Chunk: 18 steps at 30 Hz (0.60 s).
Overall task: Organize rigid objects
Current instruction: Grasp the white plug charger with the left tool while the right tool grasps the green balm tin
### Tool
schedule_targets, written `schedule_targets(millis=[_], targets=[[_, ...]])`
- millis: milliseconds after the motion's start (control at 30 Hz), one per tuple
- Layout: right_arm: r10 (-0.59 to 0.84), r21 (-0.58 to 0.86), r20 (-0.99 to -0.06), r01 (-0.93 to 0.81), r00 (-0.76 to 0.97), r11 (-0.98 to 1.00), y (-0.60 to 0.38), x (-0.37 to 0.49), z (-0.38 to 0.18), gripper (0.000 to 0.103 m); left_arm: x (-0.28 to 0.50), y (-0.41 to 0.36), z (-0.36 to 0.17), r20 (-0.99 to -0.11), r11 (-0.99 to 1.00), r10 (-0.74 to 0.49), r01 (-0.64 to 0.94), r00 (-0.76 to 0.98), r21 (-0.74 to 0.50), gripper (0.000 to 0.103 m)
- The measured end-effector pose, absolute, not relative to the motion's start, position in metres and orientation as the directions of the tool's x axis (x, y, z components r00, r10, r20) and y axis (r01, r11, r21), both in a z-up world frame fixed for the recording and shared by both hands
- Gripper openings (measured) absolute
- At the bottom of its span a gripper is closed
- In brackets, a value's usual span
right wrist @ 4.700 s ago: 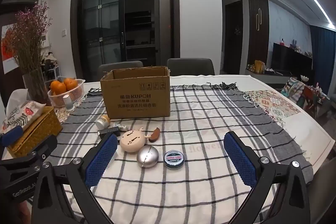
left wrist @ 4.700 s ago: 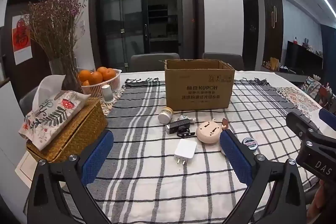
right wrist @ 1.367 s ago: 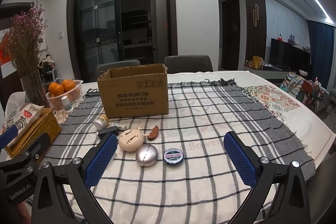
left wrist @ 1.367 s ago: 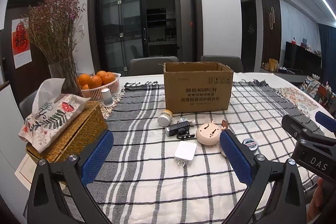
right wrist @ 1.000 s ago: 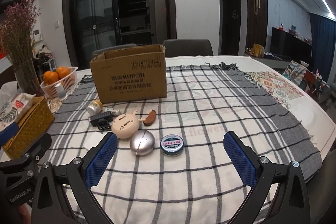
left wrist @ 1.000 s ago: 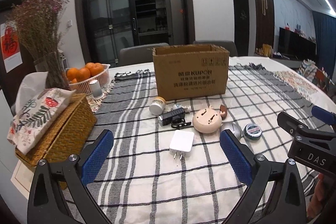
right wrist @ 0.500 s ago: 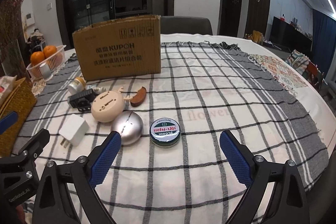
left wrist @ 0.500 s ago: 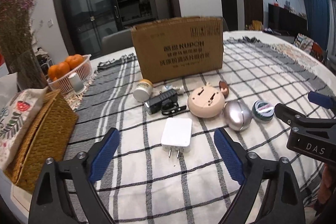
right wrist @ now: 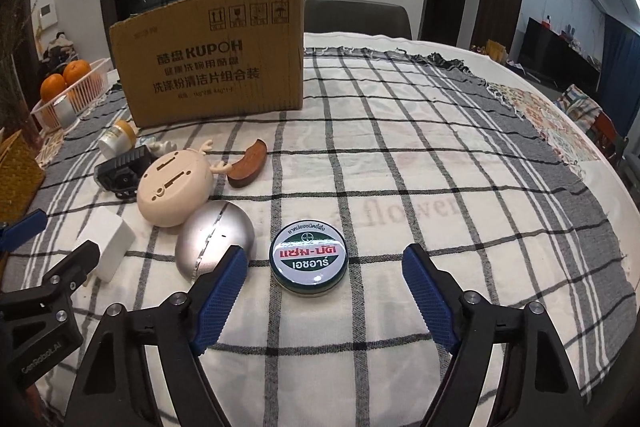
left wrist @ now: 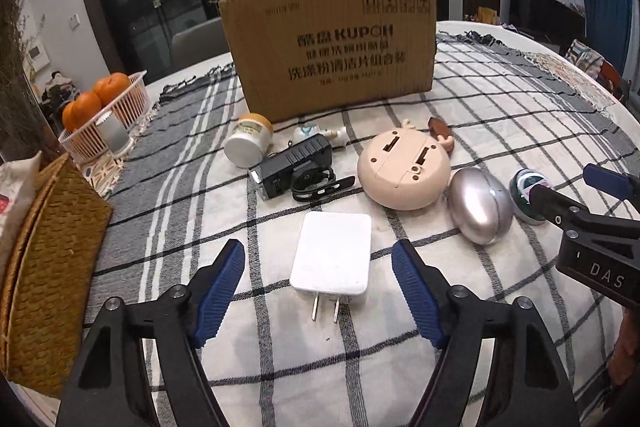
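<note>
1. Rigid objects lie scattered on the checked tablecloth [right wrist: 420,163] in front of the cardboard box [left wrist: 332,47], which stands upright with KUPOH printed on its near face.
2. My left gripper [left wrist: 318,283] is spread wide and holds nothing; its blue pads sit either side of the white charger [left wrist: 333,259], not touching it. The charger is a flat, rounded white block lying with its two metal prongs pointing toward me.
3. My right gripper [right wrist: 324,287] is likewise wide apart and empty. The balm tin [right wrist: 308,259] sits between its fingertips, apart from both; it is round and low, with a dark green rim and a white lid bearing red and green Thai lettering.
4. Just left of the tin I see the silver egg-shaped object [right wrist: 214,239], shiny and smooth, with my left finger pad close against it.
5. Beyond it lies the beige round device [right wrist: 174,187], underside up, showing slots and screw holes, with small antler-like pieces at its edge.
6. A brown curved wooden piece [right wrist: 248,165] rests just beside the beige device.
7. Nearer the box are a black adapter [left wrist: 290,163] with its cord, a small white jar [left wrist: 248,145] on its side with a yellowish lid, and a tiny pale figure I cannot make out.
</note>
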State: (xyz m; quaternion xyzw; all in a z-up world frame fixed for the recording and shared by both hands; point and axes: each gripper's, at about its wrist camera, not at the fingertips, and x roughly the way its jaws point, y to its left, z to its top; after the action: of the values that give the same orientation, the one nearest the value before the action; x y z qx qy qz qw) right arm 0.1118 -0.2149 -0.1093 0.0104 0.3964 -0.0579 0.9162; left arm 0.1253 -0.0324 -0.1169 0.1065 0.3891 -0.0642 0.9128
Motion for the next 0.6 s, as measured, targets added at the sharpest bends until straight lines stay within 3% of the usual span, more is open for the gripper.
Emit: schedule_targets(millis=[167,533,600], targets=[[-0.092,-0.023,-0.746,0.113,0.660,0.993,-0.214,0.121,-0.116,0.077,0.136,-0.033,-0.125,-0.745,0.970,-0.042,0.206,0.666,0.129,0.069],[-0.079,-0.017,-0.771,0.104,0.632,0.994,-0.214,0.137,-0.127,0.067,0.150,-0.034,-0.140,-0.800,0.972,-0.084,0.227,0.593,0.066,0.048],[-0.075,-0.010,-0.780,0.108,0.621,0.994,-0.216,0.138,-0.131,0.060,0.151,-0.036,-0.141,-0.800,0.972,-0.079,0.223,0.595,0.069,0.048]])
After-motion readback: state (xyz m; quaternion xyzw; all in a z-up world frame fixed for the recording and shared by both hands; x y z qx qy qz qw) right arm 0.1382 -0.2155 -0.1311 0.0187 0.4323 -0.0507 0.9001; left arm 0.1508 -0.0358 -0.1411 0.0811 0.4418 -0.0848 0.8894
